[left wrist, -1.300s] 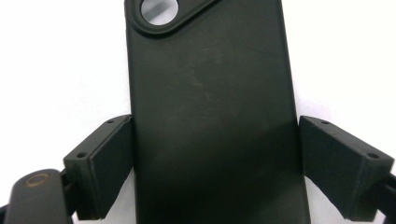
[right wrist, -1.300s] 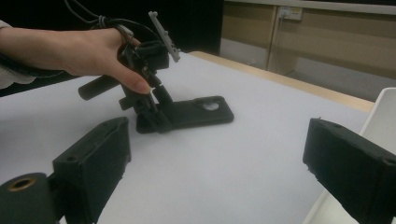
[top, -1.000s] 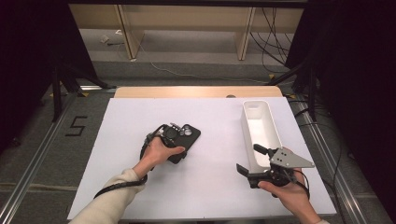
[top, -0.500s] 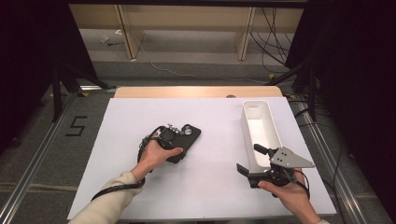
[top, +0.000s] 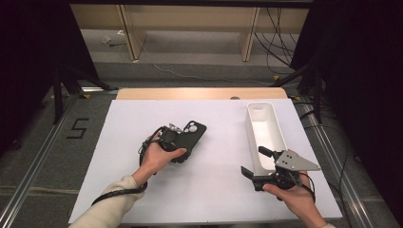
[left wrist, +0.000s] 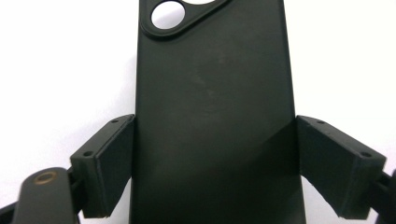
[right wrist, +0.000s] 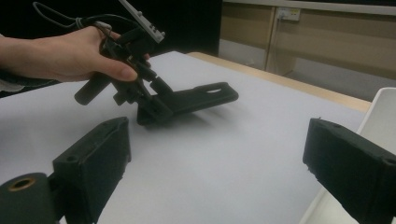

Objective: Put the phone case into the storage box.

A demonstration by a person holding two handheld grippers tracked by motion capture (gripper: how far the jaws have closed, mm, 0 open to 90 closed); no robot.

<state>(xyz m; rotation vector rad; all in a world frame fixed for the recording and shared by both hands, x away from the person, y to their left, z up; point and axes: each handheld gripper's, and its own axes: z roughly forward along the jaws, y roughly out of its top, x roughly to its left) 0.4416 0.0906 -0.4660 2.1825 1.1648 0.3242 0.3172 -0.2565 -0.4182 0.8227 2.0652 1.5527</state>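
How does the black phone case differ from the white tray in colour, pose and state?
The black phone case is dark, flat and thin; the long white plastic tray is pale and deep-walled. The case is tilted, far end raised, gripped by the left tool; the tray rests flat, untouched. Both are on the white table.

- The flat black phone case point(top: 190, 140) lies on the white table sheet point(top: 214, 190), left of centre.
- The long white plastic bin point(top: 264, 130) stands well apart to its right, near the sheet's right edge.
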